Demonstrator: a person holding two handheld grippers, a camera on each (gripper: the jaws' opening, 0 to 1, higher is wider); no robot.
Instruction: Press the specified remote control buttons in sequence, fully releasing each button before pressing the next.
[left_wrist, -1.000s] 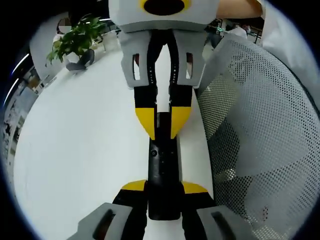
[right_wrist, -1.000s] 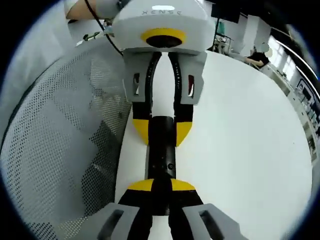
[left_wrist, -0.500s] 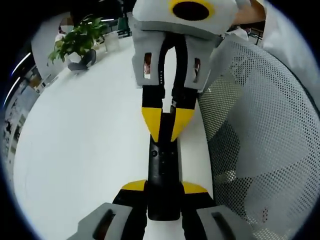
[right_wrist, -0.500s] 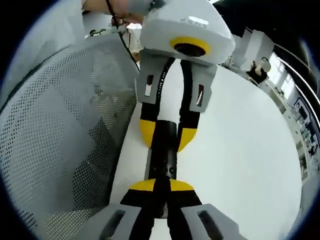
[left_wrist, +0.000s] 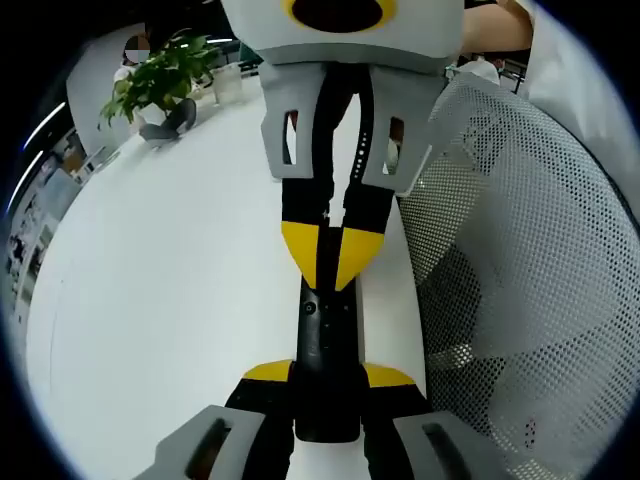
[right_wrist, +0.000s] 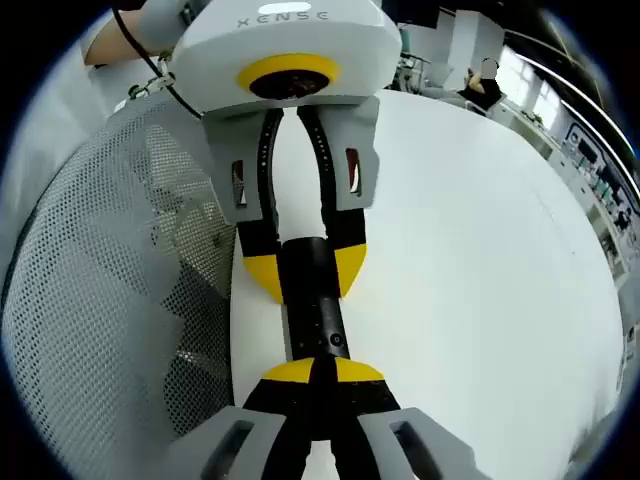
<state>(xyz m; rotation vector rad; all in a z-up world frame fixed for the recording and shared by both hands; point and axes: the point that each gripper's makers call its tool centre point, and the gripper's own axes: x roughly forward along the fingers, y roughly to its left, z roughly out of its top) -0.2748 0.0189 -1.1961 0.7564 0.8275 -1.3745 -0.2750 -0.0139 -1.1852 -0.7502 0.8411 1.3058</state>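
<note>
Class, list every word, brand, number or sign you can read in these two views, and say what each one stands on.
"XENSE": on the white top of the left gripper, seen in the right gripper view.
Remote: its button marks are too small to read.
Papers along the far edge beyond the table: too blurred to read.
No other legible text.

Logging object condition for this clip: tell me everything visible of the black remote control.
The black remote control is a slim, matte, plastic-looking bar with a small round button near mid-length. It lies lengthwise over the white table. The left gripper clamps one end between yellow-tipped fingers; the right gripper, fingers together, meets its upper face at the other end.
</note>
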